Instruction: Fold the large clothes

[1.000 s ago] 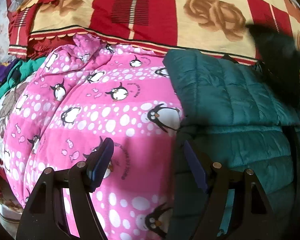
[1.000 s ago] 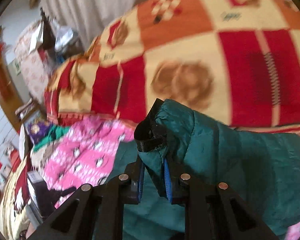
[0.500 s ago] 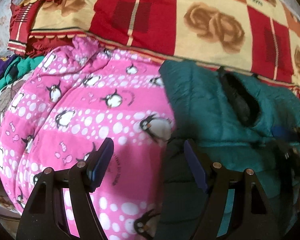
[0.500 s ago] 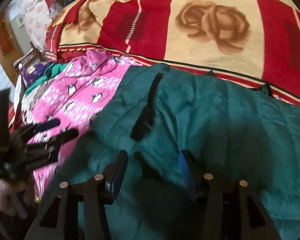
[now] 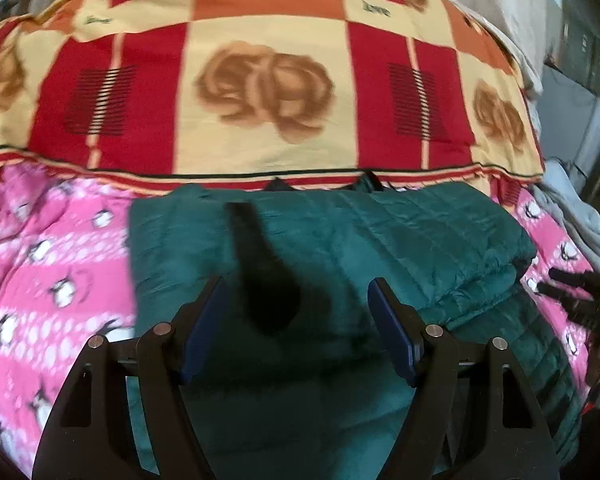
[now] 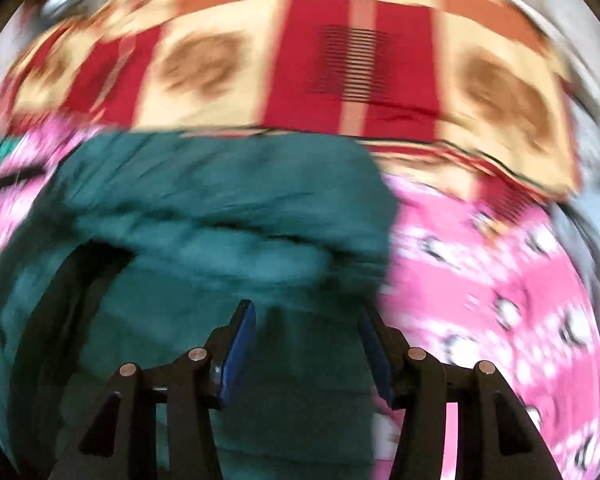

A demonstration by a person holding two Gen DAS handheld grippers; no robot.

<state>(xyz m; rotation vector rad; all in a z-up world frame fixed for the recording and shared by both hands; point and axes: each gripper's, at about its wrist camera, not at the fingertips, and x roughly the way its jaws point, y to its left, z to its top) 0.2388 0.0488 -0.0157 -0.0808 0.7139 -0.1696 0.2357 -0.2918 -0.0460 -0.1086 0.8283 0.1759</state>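
Working the step: I judge one fold of the green puffer jacket [image 5: 380, 240] is laid and the next needs a fresh grip.
Left tool [image 5: 296, 332]: I have it spread wide and empty, its blue pads [image 5: 392, 336] hanging just above the near part of the jacket.
Right tool [image 6: 306, 344]: parted and gripping nothing, poised over the jacket's near right part; that view is smeared, so I cannot tell whether it touches cloth.
Black strip [image 5: 264, 272]: a dark trim piece lies on the jacket, between my left pads and slightly beyond them.
Jacket position: it lies on the pink penguin quilt [image 5: 40, 280], which shows on both sides of it; its far edge meets the red and cream rose blanket [image 5: 260, 92].
Doing it well: I would pinch a thick doubled edge, lift both sides level, and keep quilt fabric out of the pinch. Puffy filling should spring back, so I would press the crease down.
Risk: slick shell may slip.
Containers: I see none near the jacket.
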